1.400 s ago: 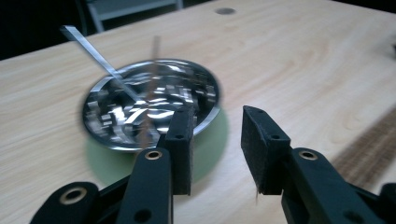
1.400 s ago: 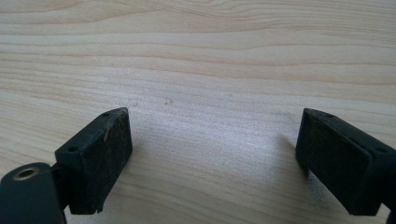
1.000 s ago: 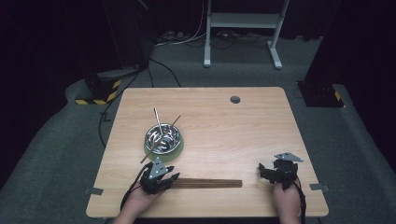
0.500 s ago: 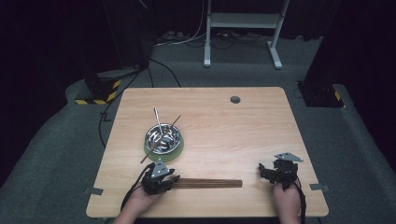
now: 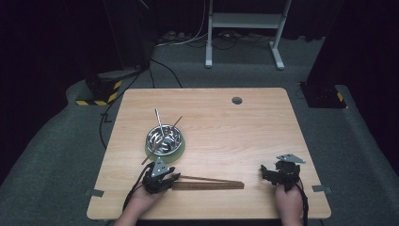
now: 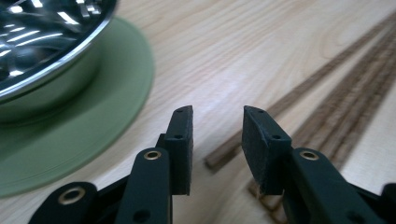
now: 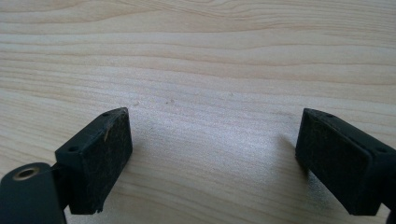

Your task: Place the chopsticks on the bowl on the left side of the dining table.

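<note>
Several brown wooden chopsticks (image 5: 209, 184) lie in a row near the table's front edge, and one stick (image 6: 285, 100) is angled away from the rest (image 6: 348, 123). My left gripper (image 5: 160, 177) sits at their left end, open by a narrow gap (image 6: 217, 116). The loose stick's tip lies on the table just beyond that gap, and nothing is held. A steel bowl (image 5: 163, 138) with metal utensils standing in it rests on a green mat (image 6: 100, 126) just behind the left gripper. My right gripper (image 5: 280, 172) is wide open (image 7: 215, 119) over bare wood at the front right.
The wooden table (image 5: 244, 136) has a round cable hole (image 5: 236, 100) at the back. A thin stick (image 5: 145, 159) pokes out from under the mat's left side. Beyond the table are grey carpet, cables and a white stand (image 5: 244, 21).
The left gripper has shifted only slightly at the chopsticks' left end. The right gripper and the bowl have stayed put.
</note>
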The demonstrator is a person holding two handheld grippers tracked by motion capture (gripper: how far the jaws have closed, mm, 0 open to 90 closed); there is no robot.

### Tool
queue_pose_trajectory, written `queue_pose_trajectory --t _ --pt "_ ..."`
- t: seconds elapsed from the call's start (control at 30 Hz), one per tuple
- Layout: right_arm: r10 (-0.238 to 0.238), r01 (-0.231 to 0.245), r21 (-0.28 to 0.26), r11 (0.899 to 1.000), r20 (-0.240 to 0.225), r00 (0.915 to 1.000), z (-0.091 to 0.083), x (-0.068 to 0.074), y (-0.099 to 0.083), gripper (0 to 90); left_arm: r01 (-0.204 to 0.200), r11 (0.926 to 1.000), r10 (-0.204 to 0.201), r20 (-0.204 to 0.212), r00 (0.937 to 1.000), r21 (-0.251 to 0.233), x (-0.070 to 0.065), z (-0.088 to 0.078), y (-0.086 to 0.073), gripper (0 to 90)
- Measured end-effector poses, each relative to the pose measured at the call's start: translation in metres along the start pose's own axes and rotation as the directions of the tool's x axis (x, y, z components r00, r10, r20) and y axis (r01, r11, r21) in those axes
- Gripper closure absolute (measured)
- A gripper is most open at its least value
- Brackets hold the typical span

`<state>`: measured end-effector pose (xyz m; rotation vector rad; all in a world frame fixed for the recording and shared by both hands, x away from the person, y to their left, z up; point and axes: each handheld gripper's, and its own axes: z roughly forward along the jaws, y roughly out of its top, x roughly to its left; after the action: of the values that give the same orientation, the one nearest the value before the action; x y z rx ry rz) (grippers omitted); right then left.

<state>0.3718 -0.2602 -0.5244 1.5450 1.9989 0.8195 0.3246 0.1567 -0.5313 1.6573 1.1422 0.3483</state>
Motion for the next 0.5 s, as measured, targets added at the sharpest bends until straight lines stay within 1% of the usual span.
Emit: queue_pose_trajectory --t 0.03,0.07,0.1,0.13,0.17,0.2,0.27,0.3,0.33,0.37,0.43,0.47,0.5 --pt "-0.005 0.005 -0.002 1.0 0.0 1.0 0.0001 -0.0004 -0.0001 10.7 -0.017 0.9997 0.017 0.003 0.9998 0.016 -0.0002 0.0006 -0.0009 63.0" --pt "-0.002 0.002 0.0 1.0 0.0 1.0 0.0 -0.0001 0.0 10.7 -0.007 0.9998 0.007 0.003 1.0 0.017 -0.0015 0.0028 -0.0019 63.2" --pt "0.001 -0.001 0.0 1.0 0.0 1.0 0.0 0.0001 0.0 10.7 -0.016 0.9995 0.016 0.004 0.9999 0.029 -0.0009 0.0043 -0.002 64.8" --pt "0.001 -0.001 0.0 1.0 0.0 1.0 0.0 0.0001 0.0 10.7 -0.016 0.9995 0.016 0.004 0.9999 0.029 -0.0009 0.0043 -0.002 66.2" --pt "0.002 -0.002 0.0 1.0 0.0 1.0 0.0 0.0002 0.0 10.7 -0.012 0.9997 0.012 0.005 0.9999 0.023 -0.0006 0.0051 -0.0015 67.5" --pt "0.001 -0.001 0.0 1.0 0.0 1.0 0.0 0.0001 0.0 10.7 0.001 0.9999 -0.002 0.015 0.9999 0.015 -0.0002 0.0056 -0.0011 68.5" --pt "0.001 -0.001 0.0 1.0 0.0 1.0 0.0 0.0002 0.0 10.7 0.005 0.9999 -0.005 0.015 0.9999 0.014 -0.0002 0.0053 -0.0011 72.7" --pt "0.001 -0.001 0.0 1.0 0.0 1.0 0.0 0.0002 0.0 10.7 0.002 0.9998 -0.002 0.02 0.9998 0.019 0.0002 0.0047 -0.001 72.7" --pt "0.002 -0.002 0.001 1.0 0.0 1.0 0.0 0.0002 0.0 10.7 0.011 0.9998 -0.012 0.024 0.9997 0.017 -0.0004 0.0044 -0.0014 76.5" --pt "0.002 -0.002 0.001 1.0 0.0 1.0 0.0 0.0002 0.0 10.7 0.011 0.9998 -0.012 0.024 0.9997 0.017 -0.0004 0.0044 -0.0014 77.4" --pt "0.002 -0.002 0.0 1.0 0.0 1.0 0.0 0.0002 0.0 10.7 -0.005 0.9996 0.004 0.03 0.9996 0.028 0.0001 0.0032 -0.0017 78.8" --pt "0.002 -0.002 0.001 1.0 0.0 1.0 0.0 0.0002 0.0 10.7 -0.004 0.9995 0.003 0.03 0.9995 0.03 -0.0003 0.0021 -0.0023 79.2" --pt "0.002 -0.002 0.001 1.0 0.0 1.0 0.0 0.0002 0.0 10.7 -0.015 0.9993 0.014 0.038 0.9992 0.035 0.0003 0.0016 -0.0022 79.7"
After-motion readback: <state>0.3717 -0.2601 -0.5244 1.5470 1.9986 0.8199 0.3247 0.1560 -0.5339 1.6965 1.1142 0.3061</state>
